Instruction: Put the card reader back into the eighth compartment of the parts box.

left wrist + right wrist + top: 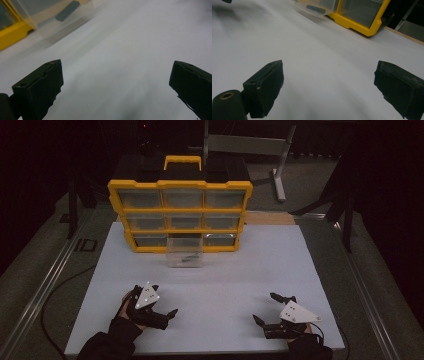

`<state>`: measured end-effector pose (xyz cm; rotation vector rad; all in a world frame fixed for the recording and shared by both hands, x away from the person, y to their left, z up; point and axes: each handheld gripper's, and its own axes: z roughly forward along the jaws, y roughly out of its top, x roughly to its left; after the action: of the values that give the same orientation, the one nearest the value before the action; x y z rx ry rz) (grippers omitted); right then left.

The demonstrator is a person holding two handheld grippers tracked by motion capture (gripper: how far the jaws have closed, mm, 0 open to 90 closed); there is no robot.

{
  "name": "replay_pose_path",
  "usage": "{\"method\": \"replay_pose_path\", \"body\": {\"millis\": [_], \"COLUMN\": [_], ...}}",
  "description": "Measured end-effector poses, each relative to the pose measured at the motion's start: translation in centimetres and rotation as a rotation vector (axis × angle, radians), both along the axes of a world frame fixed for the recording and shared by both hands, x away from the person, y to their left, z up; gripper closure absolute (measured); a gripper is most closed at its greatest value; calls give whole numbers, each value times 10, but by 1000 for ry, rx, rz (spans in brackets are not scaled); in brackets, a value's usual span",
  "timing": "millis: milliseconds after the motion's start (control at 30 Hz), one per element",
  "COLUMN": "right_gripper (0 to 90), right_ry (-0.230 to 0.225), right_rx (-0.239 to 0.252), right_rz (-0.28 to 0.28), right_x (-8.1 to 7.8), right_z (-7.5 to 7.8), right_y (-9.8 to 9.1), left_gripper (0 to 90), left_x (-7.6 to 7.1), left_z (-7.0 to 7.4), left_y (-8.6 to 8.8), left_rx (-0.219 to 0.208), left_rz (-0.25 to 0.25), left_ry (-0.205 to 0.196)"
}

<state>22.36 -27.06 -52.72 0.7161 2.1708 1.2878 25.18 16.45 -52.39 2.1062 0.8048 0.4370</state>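
We hold both grippers low over the near part of the white table [210, 285], well apart from each other and from the work. Our left gripper [162, 306] has its jaws spread wide with nothing between them, and our right gripper [265, 307] is likewise spread and empty.

The thing in hand is the clear plastic drawer [185, 257], pulled out of the yellow organizer cabinet [180, 215] and lying on the table just in front of its bottom row, where the middle slot looks dark and vacant. Some small dark parts [187, 260] lie inside the drawer (we cannot tell what they are).

We judge this to be the approach step: neither gripper has reached the drawer yet. The next move calls for carrying one gripper forward to it, jaws lined up with a wall or its contents, then closing gently, since thin clear plastic slides easily on a smooth table.
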Motion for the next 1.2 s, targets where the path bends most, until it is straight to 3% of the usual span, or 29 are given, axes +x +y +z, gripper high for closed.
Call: {"method": "replay_pose_path", "body": {"millis": [233, 733, 1200], "right_gripper": [89, 89, 89], "right_ry": [-5, -12, -10], "right_rx": [0, -5, -7], "right_rz": [-4, 1, 4], "right_x": [-1, -1, 0], "right_z": [1, 1, 1], "right_y": [-1, -1, 0], "left_gripper": [0, 0, 0], "left_x": [-5, -4, -3], "left_z": [-11, -13, -13], "left_y": [-3, -1, 1], "left_rx": [29, 13, 0], "left_rz": [-22, -1, 3], "left_ry": [24, 11, 23]}}
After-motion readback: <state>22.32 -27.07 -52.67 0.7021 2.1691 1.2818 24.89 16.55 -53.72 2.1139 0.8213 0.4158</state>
